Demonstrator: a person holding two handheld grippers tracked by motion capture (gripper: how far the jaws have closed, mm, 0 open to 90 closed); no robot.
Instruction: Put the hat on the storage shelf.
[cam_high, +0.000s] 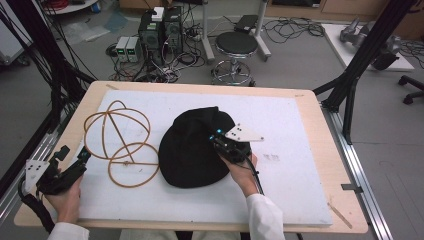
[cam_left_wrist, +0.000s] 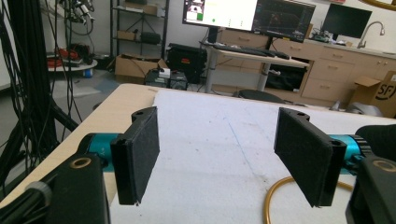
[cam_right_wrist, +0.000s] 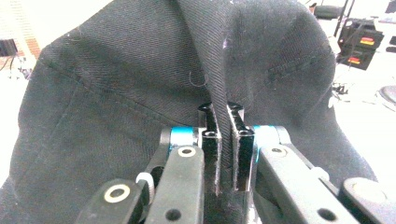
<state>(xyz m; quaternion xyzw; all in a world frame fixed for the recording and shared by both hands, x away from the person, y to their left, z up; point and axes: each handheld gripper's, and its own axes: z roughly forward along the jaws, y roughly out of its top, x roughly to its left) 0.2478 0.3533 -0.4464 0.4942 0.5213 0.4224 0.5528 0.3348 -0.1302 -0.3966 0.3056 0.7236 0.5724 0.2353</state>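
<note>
Right tongs (cam_right_wrist: 226, 154) around black cloth (cam_right_wrist: 140, 84) fold

White mat (cam_high: 300, 125) bare across right half of the high view, free passage there. Centre blocked by black cloth (cam_high: 192, 150), right gripper (cam_high: 226, 141) pinching a fold of it. Left-centre blocked by wire-hoop frame (cam_high: 120, 142). Left gripper (cam_high: 75, 162) at lower left, bare mat between its wide jaws.

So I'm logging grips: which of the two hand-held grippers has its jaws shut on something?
The right hand-held gripper: its jaws pinch a fold of the black cloth. The left hand-held gripper stands wide open beside the wire frame.
</note>
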